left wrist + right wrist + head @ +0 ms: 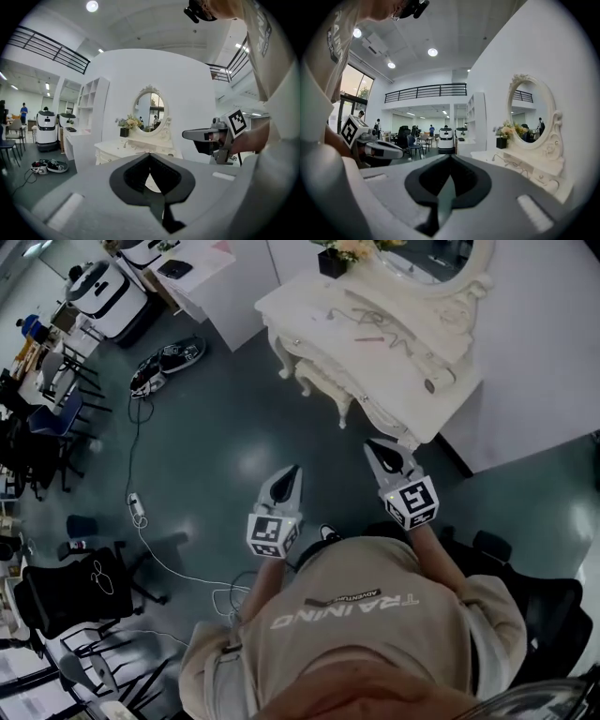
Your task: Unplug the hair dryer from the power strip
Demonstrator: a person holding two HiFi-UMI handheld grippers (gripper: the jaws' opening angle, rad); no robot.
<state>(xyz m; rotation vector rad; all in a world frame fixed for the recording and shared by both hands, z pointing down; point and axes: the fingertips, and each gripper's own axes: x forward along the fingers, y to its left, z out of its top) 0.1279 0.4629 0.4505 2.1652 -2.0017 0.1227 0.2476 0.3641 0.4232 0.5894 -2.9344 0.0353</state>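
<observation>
A white power strip (137, 509) lies on the dark floor at the left, and a white cable (178, 568) runs from it toward the person's feet. I cannot pick out the hair dryer with certainty; thin cords lie on the white dressing table (309, 310). My left gripper (294, 470) and right gripper (373, 444) are held in the air in front of the person, well away from the strip. Both have their jaws closed tip to tip with nothing between them, as the left gripper (150, 153) and right gripper (450, 156) show in their own views.
The dressing table with an oval mirror (150, 110) and a flower pot (333, 259) stands ahead against a white wall. A white service robot (103, 292), chairs (56, 418), a black office chair (75, 592) and gear on the floor (169, 360) fill the left side.
</observation>
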